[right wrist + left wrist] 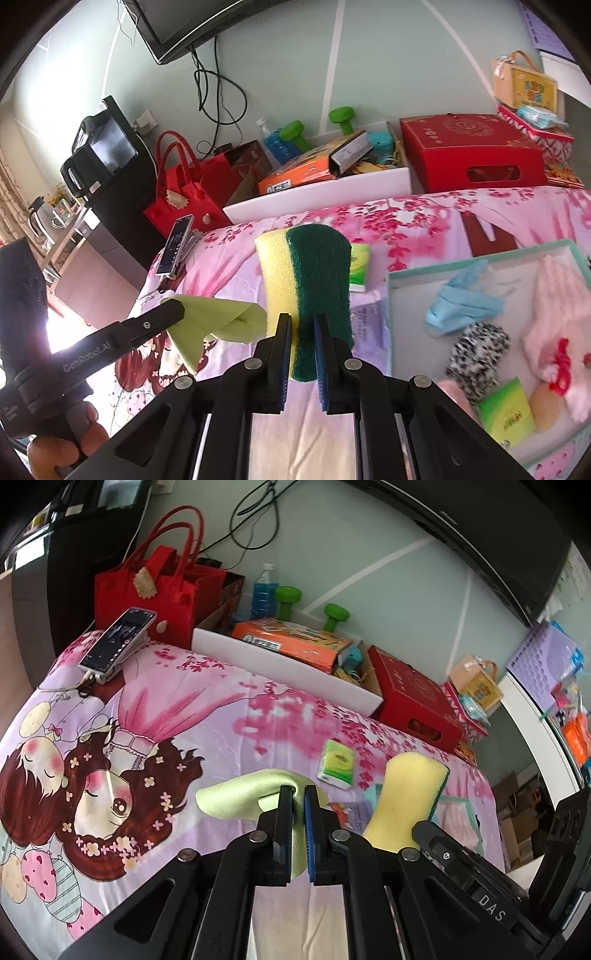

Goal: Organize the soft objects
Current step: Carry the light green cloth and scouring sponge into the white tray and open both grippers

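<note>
My left gripper [298,794] is shut on a light green cloth [236,794], held above the pink cartoon bedsheet [147,709]. My right gripper [303,325] is shut on a yellow sponge with a dark green scrub side [306,280], held upright. The sponge also shows in the left wrist view [402,797], and the cloth in the right wrist view [221,317]. A green tissue pack [337,763] lies on the sheet beyond both. A pale green-rimmed box [480,254] at the right holds a blue face mask [461,306], a leopard-print item [476,354], pink fabric [561,310] and another green tissue pack [506,413].
A phone [118,640] lies on the bed's far left corner. Behind the bed stand a red felt bag [147,587], a white tray [288,668] with an orange box [295,642], green dumbbells [288,600], a blue bottle [264,594] and a red carton [413,698].
</note>
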A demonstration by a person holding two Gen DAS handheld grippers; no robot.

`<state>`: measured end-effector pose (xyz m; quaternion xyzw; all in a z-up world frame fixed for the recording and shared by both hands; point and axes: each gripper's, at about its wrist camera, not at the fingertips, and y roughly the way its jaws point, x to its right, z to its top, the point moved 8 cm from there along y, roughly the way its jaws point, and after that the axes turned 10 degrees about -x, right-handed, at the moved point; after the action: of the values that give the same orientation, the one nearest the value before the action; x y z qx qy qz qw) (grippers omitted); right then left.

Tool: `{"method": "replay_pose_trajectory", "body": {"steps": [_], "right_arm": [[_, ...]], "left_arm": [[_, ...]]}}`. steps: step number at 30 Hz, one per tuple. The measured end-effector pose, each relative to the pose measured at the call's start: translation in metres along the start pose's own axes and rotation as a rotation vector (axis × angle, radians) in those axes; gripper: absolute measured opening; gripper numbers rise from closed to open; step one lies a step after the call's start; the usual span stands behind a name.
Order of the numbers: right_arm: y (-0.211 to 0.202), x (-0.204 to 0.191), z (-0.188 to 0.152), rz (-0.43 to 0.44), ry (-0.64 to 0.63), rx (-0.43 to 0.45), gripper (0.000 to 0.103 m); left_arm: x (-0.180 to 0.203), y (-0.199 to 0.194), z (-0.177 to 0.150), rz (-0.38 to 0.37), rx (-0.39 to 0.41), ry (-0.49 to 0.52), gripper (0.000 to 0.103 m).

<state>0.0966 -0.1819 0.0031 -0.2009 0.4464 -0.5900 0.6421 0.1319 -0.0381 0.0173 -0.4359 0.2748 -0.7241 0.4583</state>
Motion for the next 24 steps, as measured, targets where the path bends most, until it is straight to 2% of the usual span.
{"method": "replay_pose_trajectory", "body": {"steps": [10,16,21,24], "right_arm": [[-0.033,0.012,-0.015,-0.029,0.013,0.042,0.013],[-0.036,0.02,-0.015,-0.038,0.023,0.047,0.013],[-0.043,0.044,-0.013,-0.075,0.062,0.063,0.013],[-0.055,0.073,-0.012,-0.139,0.116,0.086,0.013]], "left_arm": [[0.032,-0.01,-0.013,-0.009,0.011,0.081,0.006],[0.05,-0.01,-0.013,-0.009,0.017,0.122,0.006],[0.076,-0.01,-0.014,-0.036,0.02,0.18,0.006],[0.1,-0.008,-0.018,-0.059,0.019,0.236,0.006]]}}
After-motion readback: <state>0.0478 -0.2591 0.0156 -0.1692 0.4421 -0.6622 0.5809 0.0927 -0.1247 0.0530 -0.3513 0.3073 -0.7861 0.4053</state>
